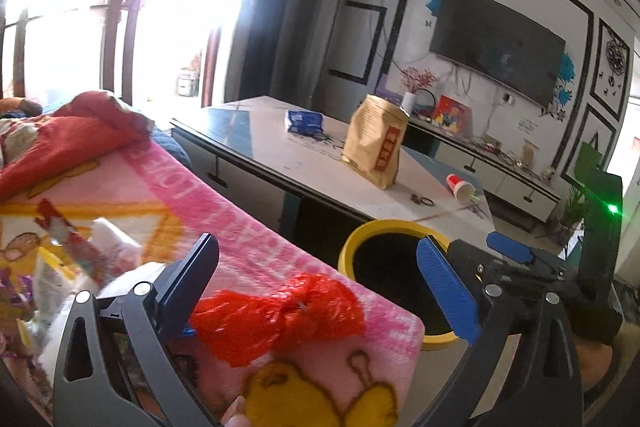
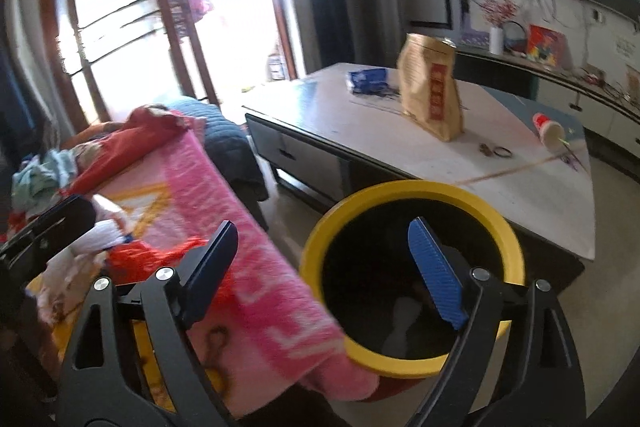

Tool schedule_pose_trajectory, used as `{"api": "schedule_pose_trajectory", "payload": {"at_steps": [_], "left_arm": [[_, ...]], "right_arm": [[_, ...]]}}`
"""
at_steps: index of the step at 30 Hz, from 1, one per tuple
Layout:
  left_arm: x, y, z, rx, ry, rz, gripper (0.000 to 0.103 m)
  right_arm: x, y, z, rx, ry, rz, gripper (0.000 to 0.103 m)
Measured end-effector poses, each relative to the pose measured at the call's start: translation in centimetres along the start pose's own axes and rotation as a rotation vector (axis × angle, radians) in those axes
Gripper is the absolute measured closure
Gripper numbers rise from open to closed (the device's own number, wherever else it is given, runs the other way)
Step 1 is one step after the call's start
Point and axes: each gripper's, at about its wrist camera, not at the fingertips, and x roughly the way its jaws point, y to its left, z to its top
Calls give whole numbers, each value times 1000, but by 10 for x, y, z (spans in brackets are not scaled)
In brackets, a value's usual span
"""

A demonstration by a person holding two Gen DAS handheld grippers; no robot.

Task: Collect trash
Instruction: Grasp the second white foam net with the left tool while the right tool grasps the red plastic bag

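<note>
A crumpled red plastic bag [image 1: 280,319] lies on the pink cartoon blanket [image 1: 160,195], between the fingers of my open left gripper [image 1: 320,275]. White and coloured wrappers [image 1: 80,259] lie further left on the blanket. A yellow-rimmed black bin [image 2: 412,267] stands on the floor beside the blanket's edge; it also shows in the left wrist view [image 1: 384,251]. My right gripper [image 2: 324,259] is open and empty, hovering over the bin's mouth; it shows in the left wrist view [image 1: 504,259]. The red bag also shows in the right wrist view [image 2: 136,255], next to the left gripper's finger [image 2: 48,227].
A low white-topped coffee table [image 2: 400,131] stands behind the bin with a brown paper bag [image 2: 432,91], a blue packet [image 2: 368,79], a tipped red-and-white cup [image 2: 548,131] and small rings. A TV [image 1: 496,43] and a low cabinet stand against the far wall. Bright windows are at left.
</note>
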Motion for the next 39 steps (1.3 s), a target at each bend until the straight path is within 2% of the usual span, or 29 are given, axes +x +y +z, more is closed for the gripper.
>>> {"api": "schedule_pose_trajectory", "payload": {"at_steps": [7, 14, 30, 39], "left_arm": [[-19, 24, 0, -29, -29, 62, 7], [-37, 48, -1, -67, -52, 123, 7], [-72, 102, -16, -142, -62, 241, 7], [-77, 116, -34, -141, -11, 234, 8]], "right_arm": [[-8, 34, -5, -76, -14, 84, 22], [-14, 58, -11, -106, -14, 129, 20], [3, 105, -23, -177, 55, 211, 20], [40, 102, -21, -129, 138, 139, 20]]}}
